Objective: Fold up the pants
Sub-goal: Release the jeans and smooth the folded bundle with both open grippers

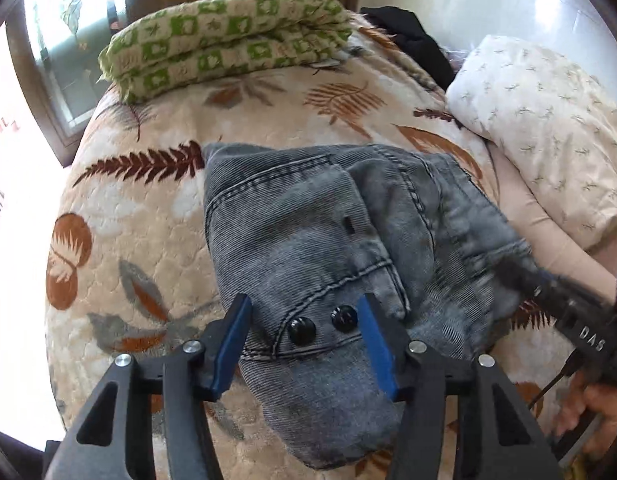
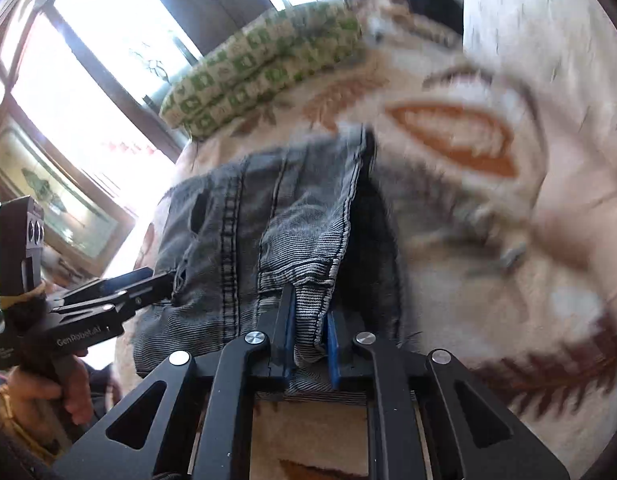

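Left wrist view: left gripper point(image 1: 304, 316) jaws apart over grey pants point(image 1: 308, 240) mid-bedspread point(image 1: 156, 208). Right gripper point(image 2: 310, 320), marked "DAS", clamped on the pants' edge. Left gripper body reads "GenRobot.AI".

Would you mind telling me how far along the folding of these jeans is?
Partly done: the jeans lie bunched in layers on the bedspread. In hand: the right gripper pinches a hem, while the left gripper stands open over the two buttons. Left: flattening into a neat fold.
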The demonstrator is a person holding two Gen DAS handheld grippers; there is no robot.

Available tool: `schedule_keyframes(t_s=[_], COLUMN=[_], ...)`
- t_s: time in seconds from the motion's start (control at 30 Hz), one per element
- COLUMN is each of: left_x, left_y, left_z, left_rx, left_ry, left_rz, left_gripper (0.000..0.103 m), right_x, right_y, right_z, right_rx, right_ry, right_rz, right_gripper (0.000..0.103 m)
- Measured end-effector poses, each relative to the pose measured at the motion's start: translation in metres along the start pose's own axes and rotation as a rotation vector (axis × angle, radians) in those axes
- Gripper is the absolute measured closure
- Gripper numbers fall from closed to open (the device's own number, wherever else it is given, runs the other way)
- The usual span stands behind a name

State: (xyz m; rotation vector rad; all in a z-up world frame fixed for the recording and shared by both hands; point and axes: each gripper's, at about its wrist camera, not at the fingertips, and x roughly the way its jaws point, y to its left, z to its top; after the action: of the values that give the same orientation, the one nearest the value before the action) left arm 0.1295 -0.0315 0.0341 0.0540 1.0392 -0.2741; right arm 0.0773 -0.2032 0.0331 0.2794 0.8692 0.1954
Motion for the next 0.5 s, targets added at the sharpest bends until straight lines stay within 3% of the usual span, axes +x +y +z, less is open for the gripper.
schedule_keyframes(t_s=[0.13, 0.27, 0.4, 0.5], left_x=[-0.005, 0.028, 0.027, 0.013], left_y=[0.000, 0.001, 0.007, 0.005], left_z=[-0.004, -0.024, -0.035, -0.035], left_rx=[0.019, 0.041, -0.005, -0.002], left_ry=[0.003, 0.090, 0.064, 0.052], left_rz=[-0.001, 0.015, -0.004, -0.020], left_gripper=[0.046, 0.044, 0.044, 0.046], right_x=[-0.010, 0.022, 0.031, 0.022], right_y=[0.004, -0.012, -0.014, -0.015], right_z=[-0.003, -0.019, -0.021, -0.016], right_rx=[-0.050, -0.030, -0.049, -0.027], right_ry=[-0.010, 0.085, 0.114, 0.106], right_rz=[-0.073, -0.125, -0.136, -0.154], right_gripper=[0.092, 0.092, 0.092, 0.080])
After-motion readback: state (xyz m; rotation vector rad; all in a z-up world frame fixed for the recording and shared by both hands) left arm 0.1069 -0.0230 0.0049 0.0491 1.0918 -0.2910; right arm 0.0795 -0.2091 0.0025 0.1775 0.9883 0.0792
